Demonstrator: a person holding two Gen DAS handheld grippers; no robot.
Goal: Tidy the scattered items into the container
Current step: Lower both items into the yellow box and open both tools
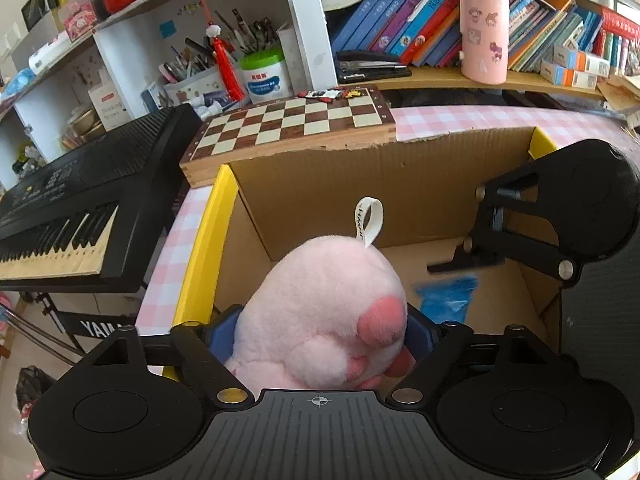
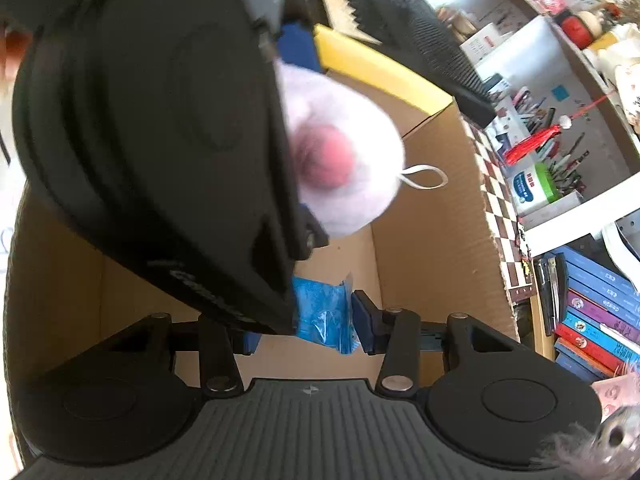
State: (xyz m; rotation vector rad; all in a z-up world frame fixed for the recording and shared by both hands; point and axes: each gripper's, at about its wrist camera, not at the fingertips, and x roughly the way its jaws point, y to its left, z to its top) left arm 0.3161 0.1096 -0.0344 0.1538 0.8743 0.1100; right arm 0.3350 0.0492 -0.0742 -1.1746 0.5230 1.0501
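Checked tablecloth (image 1: 460, 120) under cardboard box (image 1: 360, 184), chessboard (image 1: 288, 124)

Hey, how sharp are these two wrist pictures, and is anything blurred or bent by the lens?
Left wrist view: the pink plush toy is sharp, while the blue plastic packet is smeared; the fisheye lens curves the bookshelf. Right wrist view: softer overall, with the left gripper's black body a dark close-up mass, the toy washed out, and the brown cardboard box moderately clear.

I see a pink plush (image 1: 320, 312) with a white loop tag upright over the open cardboard box (image 1: 380, 184); a crinkled blue packet (image 1: 448, 296) lies on the box floor beside it.
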